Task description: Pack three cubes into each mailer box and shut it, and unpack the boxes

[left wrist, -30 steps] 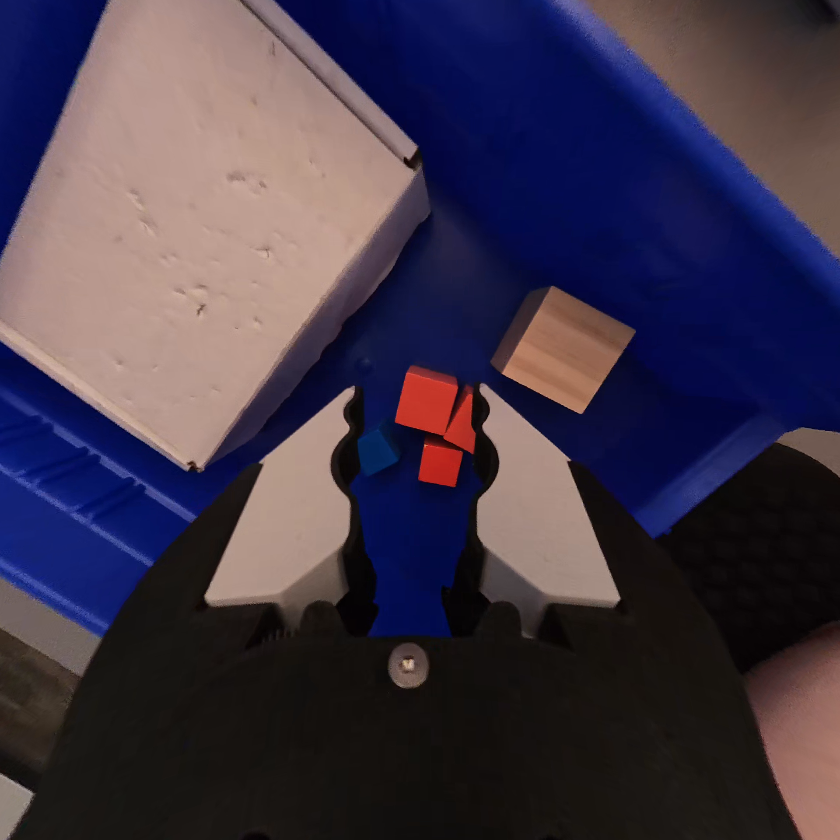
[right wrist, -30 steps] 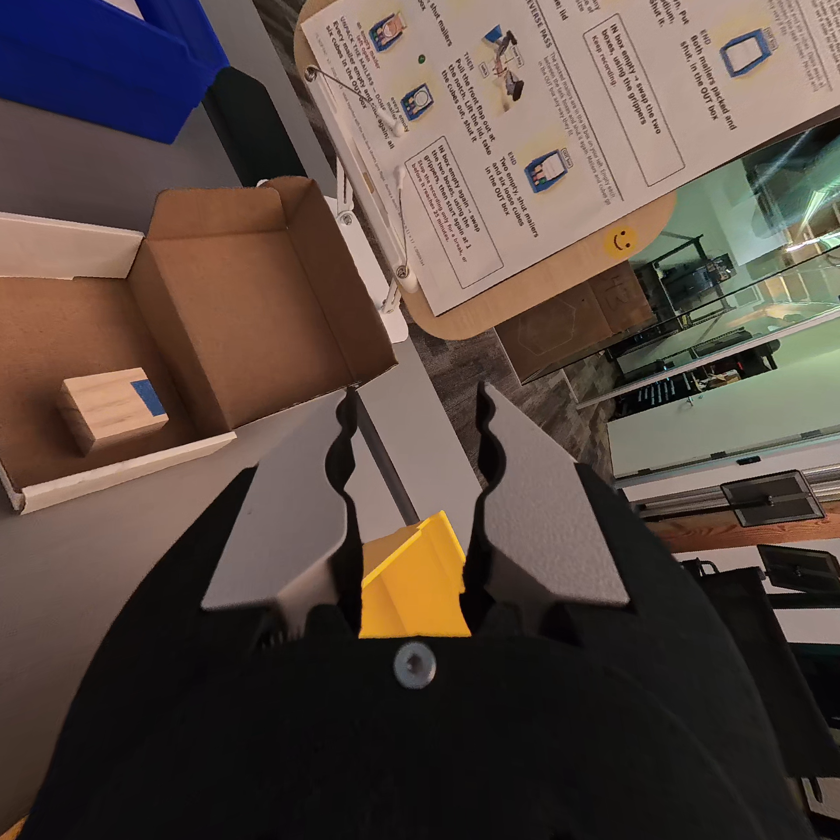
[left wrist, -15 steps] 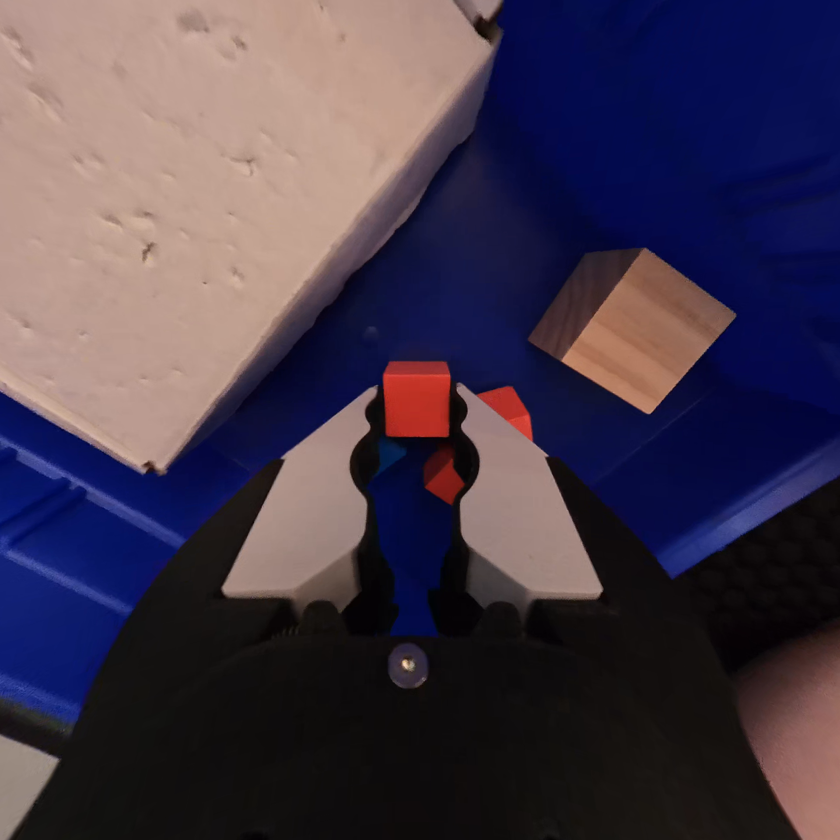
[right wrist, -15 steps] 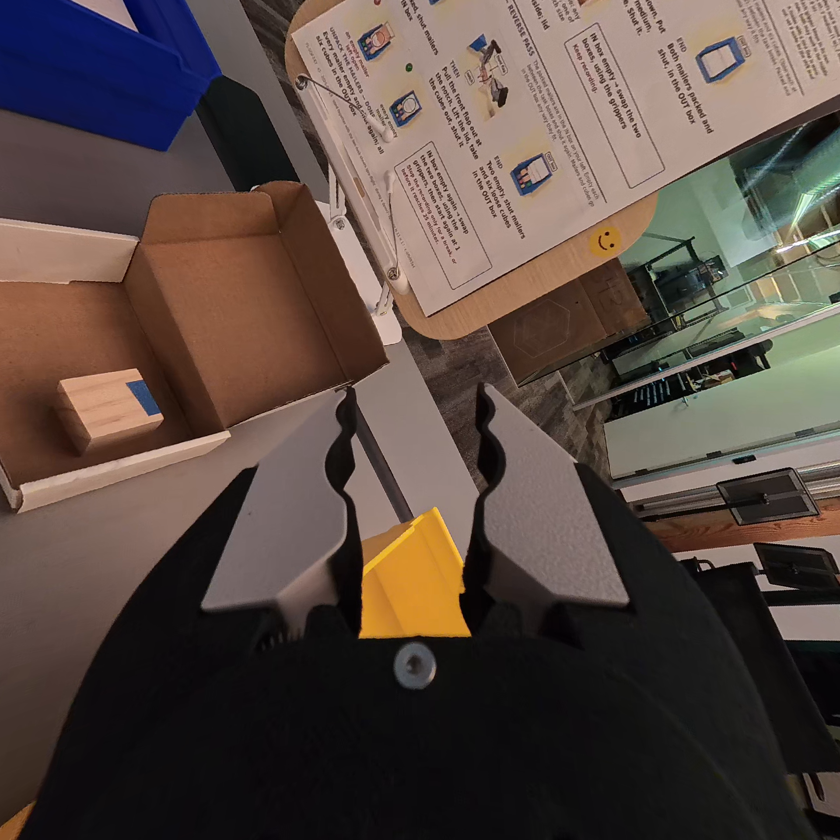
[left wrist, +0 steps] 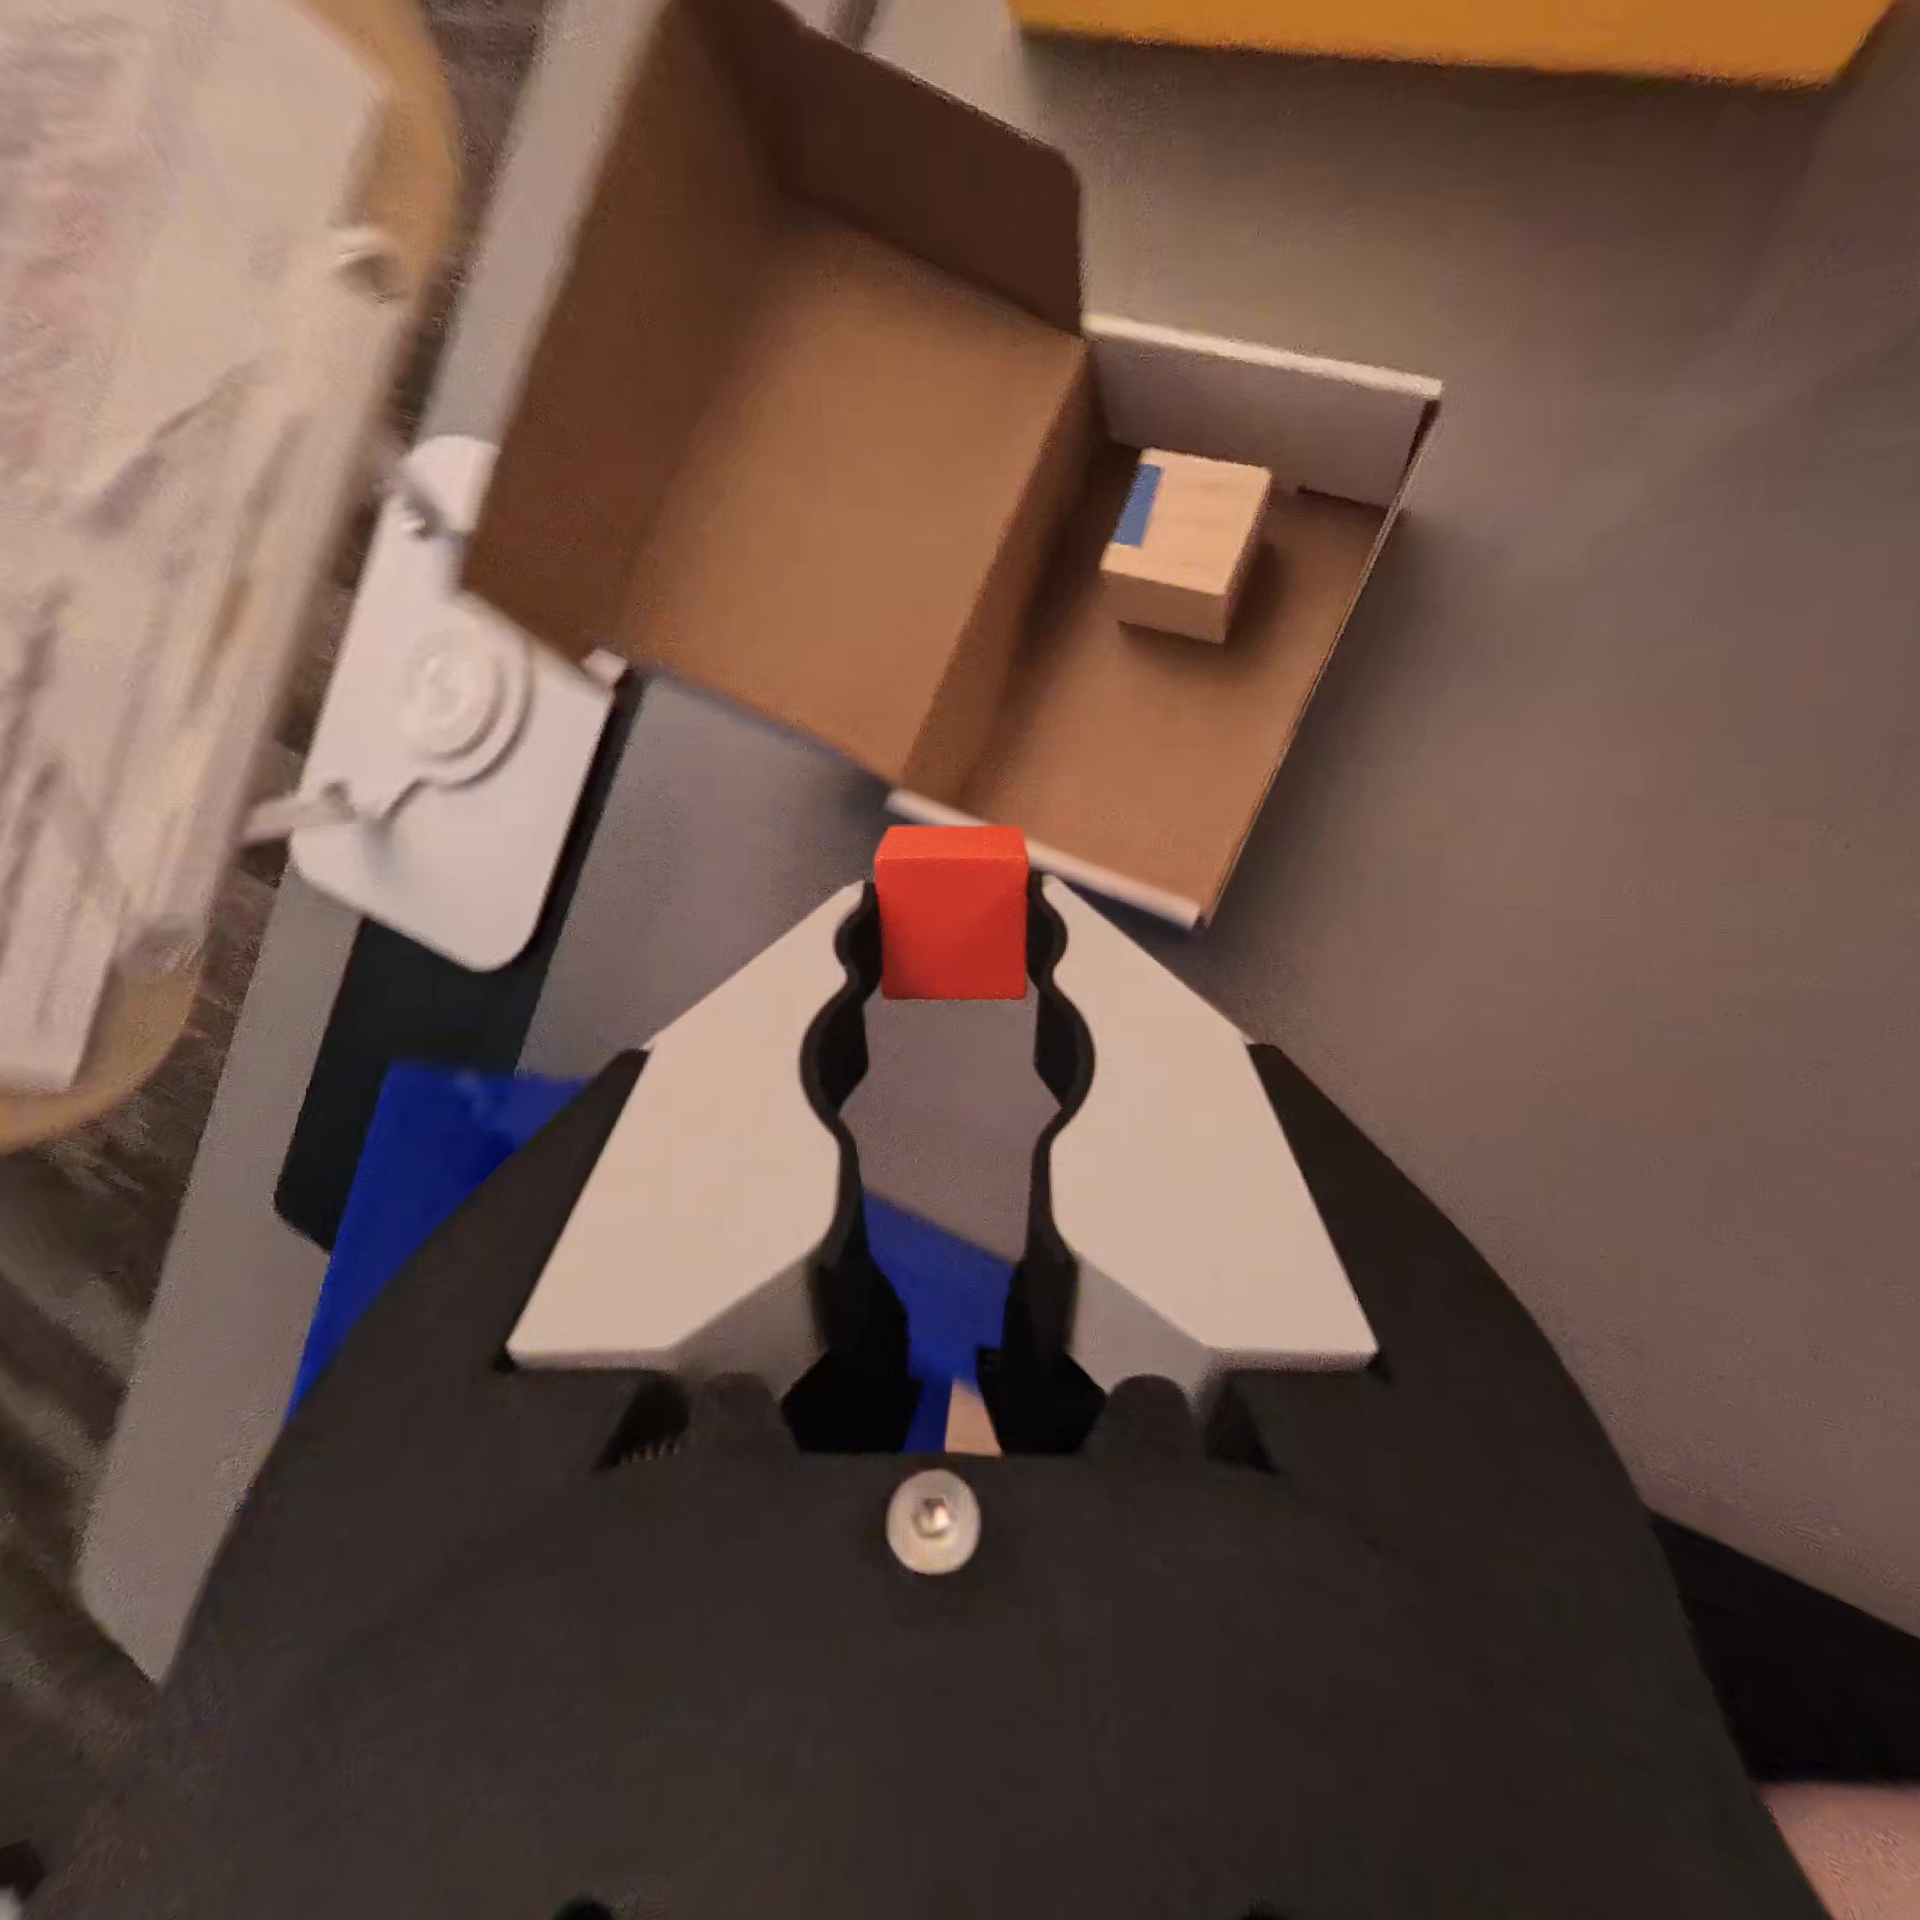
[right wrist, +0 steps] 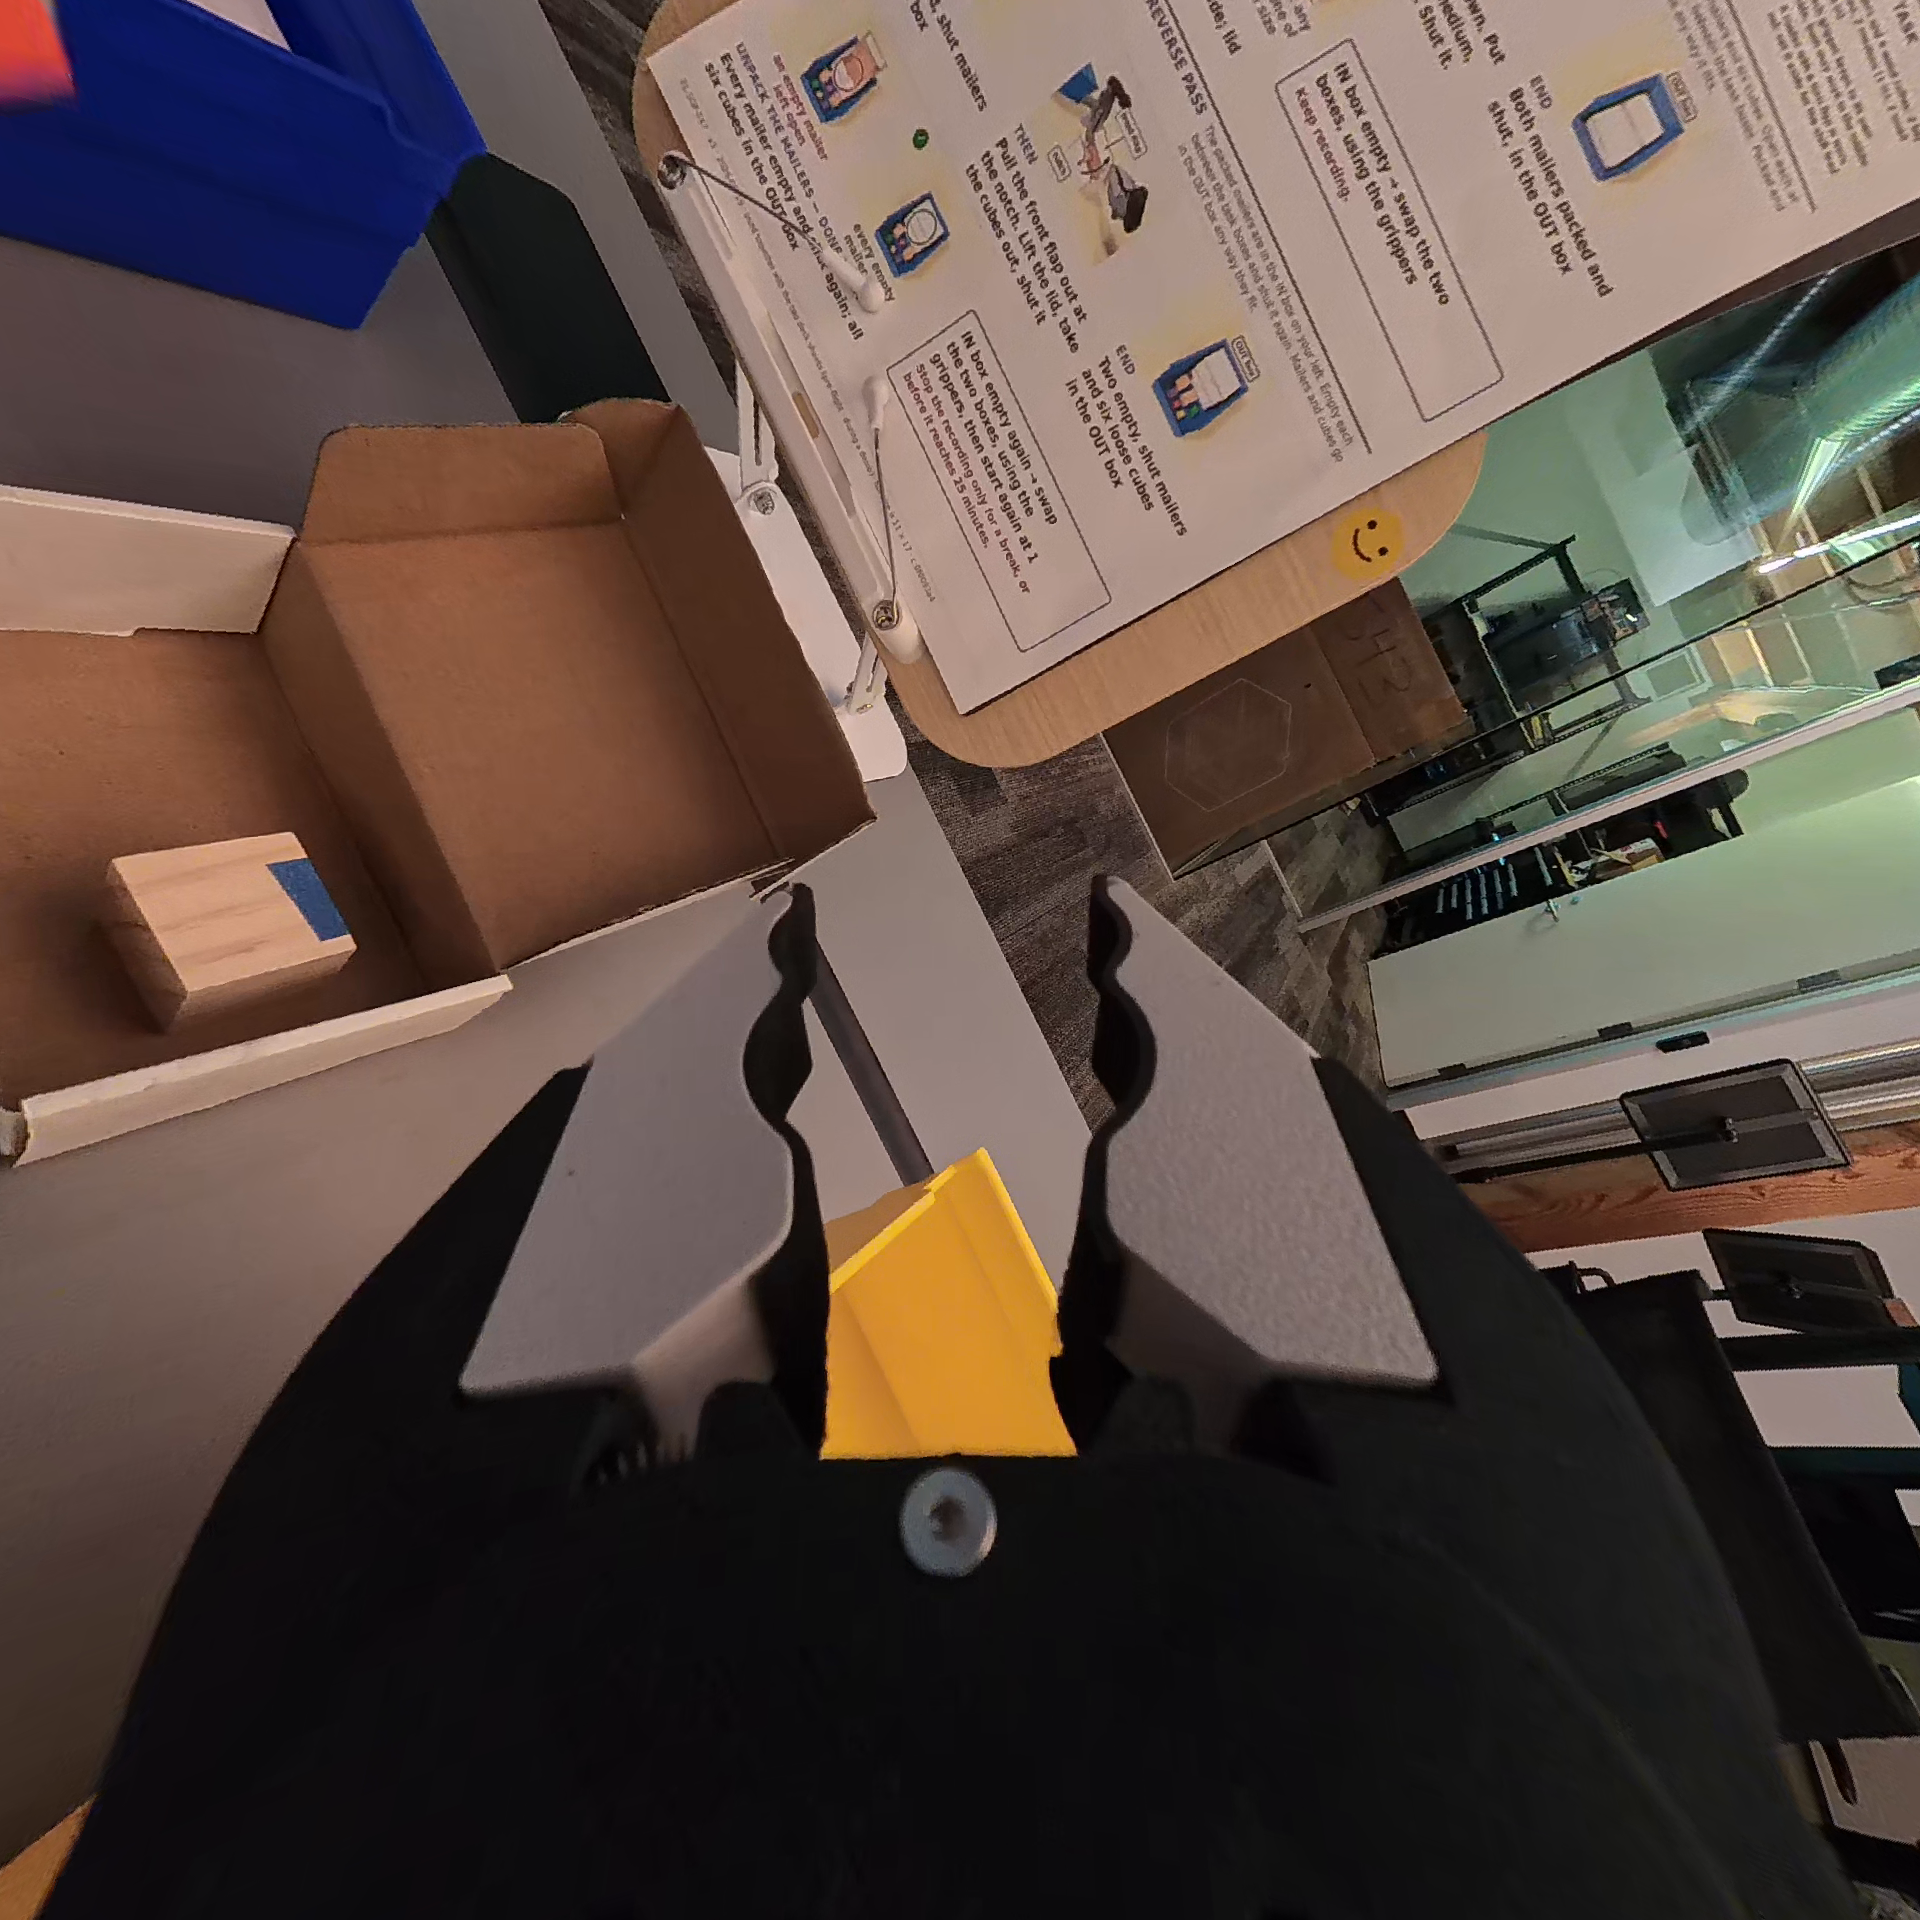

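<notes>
My left gripper (left wrist: pixel 951 914) pinches one red cube (left wrist: pixel 951 912) at its fingertips, above the grey table (left wrist: pixel 1621 831) just short of the open mailer (left wrist: pixel 1226 748). My right gripper (right wrist: pixel 945 904) is spread and empty, hiding most of a yellow bin (right wrist: pixel 935 1320). The mailer holds one wooden cube (left wrist: pixel 1195 545) with a blue patch. Beyond, a blue bin (right wrist: pixel 239 177) is cut off, its contents hidden.
</notes>
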Action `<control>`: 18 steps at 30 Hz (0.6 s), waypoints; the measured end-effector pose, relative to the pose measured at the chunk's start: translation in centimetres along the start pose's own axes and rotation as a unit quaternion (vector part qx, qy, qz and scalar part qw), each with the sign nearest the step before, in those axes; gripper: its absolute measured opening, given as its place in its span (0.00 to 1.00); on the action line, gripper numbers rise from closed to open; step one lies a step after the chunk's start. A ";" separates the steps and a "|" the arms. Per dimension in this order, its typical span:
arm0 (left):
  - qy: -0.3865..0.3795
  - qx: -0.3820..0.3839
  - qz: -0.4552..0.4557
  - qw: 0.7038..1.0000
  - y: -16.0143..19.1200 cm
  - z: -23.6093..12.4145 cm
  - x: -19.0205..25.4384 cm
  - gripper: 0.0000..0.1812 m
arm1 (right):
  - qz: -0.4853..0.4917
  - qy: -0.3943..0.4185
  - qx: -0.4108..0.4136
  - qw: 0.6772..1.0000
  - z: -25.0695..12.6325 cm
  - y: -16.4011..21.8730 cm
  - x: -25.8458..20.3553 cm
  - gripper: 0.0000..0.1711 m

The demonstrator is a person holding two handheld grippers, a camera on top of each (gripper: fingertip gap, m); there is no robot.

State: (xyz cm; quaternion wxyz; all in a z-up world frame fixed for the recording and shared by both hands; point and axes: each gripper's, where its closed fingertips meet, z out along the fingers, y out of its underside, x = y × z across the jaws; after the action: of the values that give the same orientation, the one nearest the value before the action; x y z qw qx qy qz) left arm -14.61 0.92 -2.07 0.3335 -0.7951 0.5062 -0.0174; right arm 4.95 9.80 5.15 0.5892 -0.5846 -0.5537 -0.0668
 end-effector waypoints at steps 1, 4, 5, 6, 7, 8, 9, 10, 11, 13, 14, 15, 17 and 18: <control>0.005 -0.024 0.027 0.999 -0.5 2.3 1.0 0.14 | -0.002 0.001 0.000 1.000 -0.1 -0.1 0.0 0.31; 0.048 -0.067 0.049 0.995 -1.0 8.1 3.6 0.14 | -0.007 0.001 0.004 1.000 -0.3 -0.3 0.1 0.31; 0.068 -0.078 0.047 0.994 -0.9 9.5 4.4 0.14 | -0.005 0.002 0.006 1.000 -0.4 -0.3 0.1 0.31; 0.076 -0.091 0.048 0.992 -0.7 10.6 4.8 0.14 | -0.002 0.003 0.008 1.000 -0.5 -0.4 0.3 0.31; 0.073 -0.104 0.053 0.990 -0.4 11.6 4.9 0.14 | 0.000 0.003 0.010 1.000 -0.6 -0.4 0.4 0.31; 0.071 -0.114 0.060 0.989 -0.1 12.3 5.0 0.14 | 0.001 0.003 0.011 1.000 -0.6 -0.4 0.4 0.31; 0.075 -0.120 0.067 0.988 0.1 12.9 5.3 0.14 | 0.001 0.003 0.011 1.000 -0.6 -0.4 0.4 0.31; 0.079 -0.123 0.071 0.987 0.2 13.3 5.5 0.14 | 0.001 0.003 0.010 1.000 -0.5 -0.4 0.4 0.31; 0.081 -0.125 0.073 0.986 0.3 13.7 5.7 0.14 | 0.000 0.002 0.009 1.000 -0.5 -0.3 0.3 0.31; 0.092 -0.124 0.070 0.986 0.1 14.2 6.0 0.14 | -0.003 0.001 0.005 1.000 -0.4 -0.3 0.2 0.31; 0.102 -0.125 0.070 0.984 0.1 14.5 6.2 0.14 | -0.004 0.000 0.004 1.000 -0.3 -0.3 0.1 0.31; 0.109 -0.130 0.072 0.983 0.1 14.7 6.4 0.14 | -0.005 -0.001 0.004 1.000 -0.2 -0.3 0.1 0.31; 0.110 -0.146 0.078 0.980 0.4 15.2 6.4 0.16 | -0.007 -0.003 0.002 1.000 -0.2 -0.3 -0.1 0.31; 0.111 -0.151 0.081 0.979 0.6 15.4 6.4 0.17 | -0.008 -0.003 0.001 1.000 -0.1 -0.3 -0.1 0.31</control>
State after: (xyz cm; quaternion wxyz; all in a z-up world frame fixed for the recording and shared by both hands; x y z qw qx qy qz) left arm -6.34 3.45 -16.32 0.1511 -0.7857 0.5998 -0.0020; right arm 4.76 9.52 5.29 0.5878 -0.5794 -0.5603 -0.0693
